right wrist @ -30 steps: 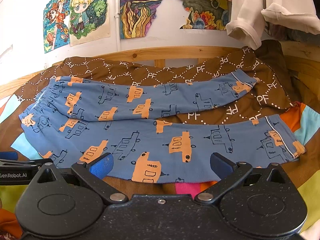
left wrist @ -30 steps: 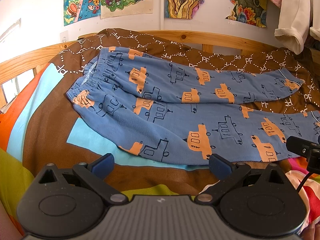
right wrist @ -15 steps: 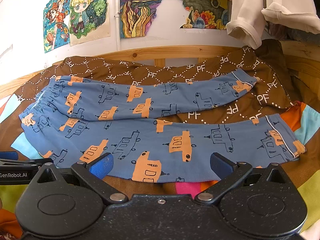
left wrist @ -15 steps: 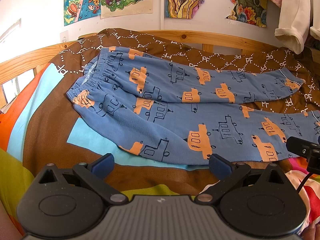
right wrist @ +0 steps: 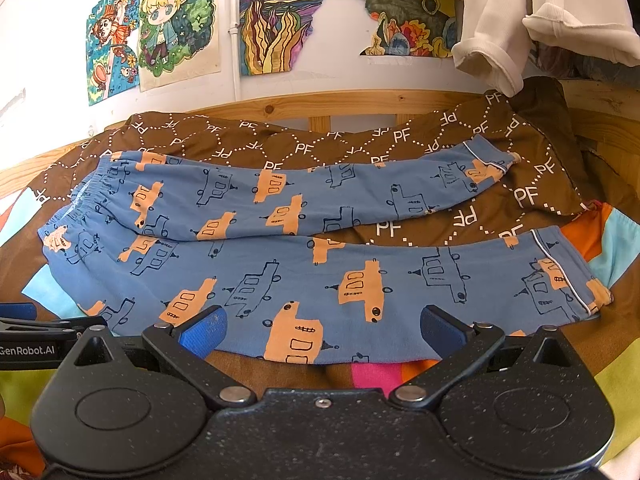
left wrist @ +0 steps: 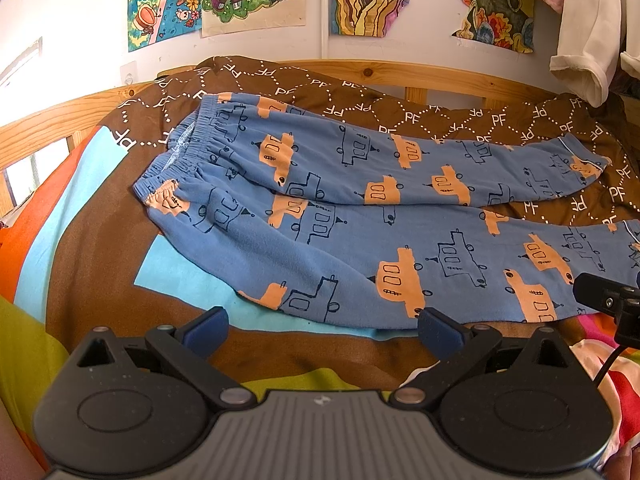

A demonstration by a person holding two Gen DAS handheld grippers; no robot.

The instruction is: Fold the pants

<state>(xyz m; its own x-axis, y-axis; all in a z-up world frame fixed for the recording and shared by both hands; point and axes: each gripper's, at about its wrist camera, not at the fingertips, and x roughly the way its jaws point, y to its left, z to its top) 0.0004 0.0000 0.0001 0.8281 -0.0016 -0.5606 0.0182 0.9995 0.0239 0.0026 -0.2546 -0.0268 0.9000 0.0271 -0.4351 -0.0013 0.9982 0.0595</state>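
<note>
**Pants laid flat ahead of both open claws**

Left claw (left wrist: pixel 322 326): jaws spread wide, nothing between them. Blue fingertips (left wrist: pixel 206 330) hang over the bedspread (left wrist: pixel 100 248), just short of the near edge of the pants (left wrist: pixel 340 236). Seen from this claw, the pants lie straight ahead and stretch off to its right. The elastic waistband (left wrist: pixel 180 160) sits ahead and to the left; both legs run rightward. The near leg's lower hem line passes just beyond the fingertips, apart from them. Part of the other tool shows at the right edge.

Right claw (right wrist: pixel 322 330): jaws likewise wide apart, holding nothing. In the right wrist view the near leg's edge lies right at the fingertips (right wrist: pixel 204 330); whether cloth and pad touch I cannot tell. The near leg's cuff (right wrist: pixel 576 276) is ahead and to the right, the far leg's cuff (right wrist: pixel 490 168) farther ahead, also right. The waistband lies well off to the left.

Pants: blue, printed with orange and outlined vehicles, spread flat, unfolded, legs parted in a narrow V with brown bedspread showing between them toward the cuffs.

Beyond the pants: wooden bed rail (right wrist: pixel 340 106), drawings on the wall (right wrist: pixel 280 16), pale garment (right wrist: pixel 520 20) hanging upper right.
</note>
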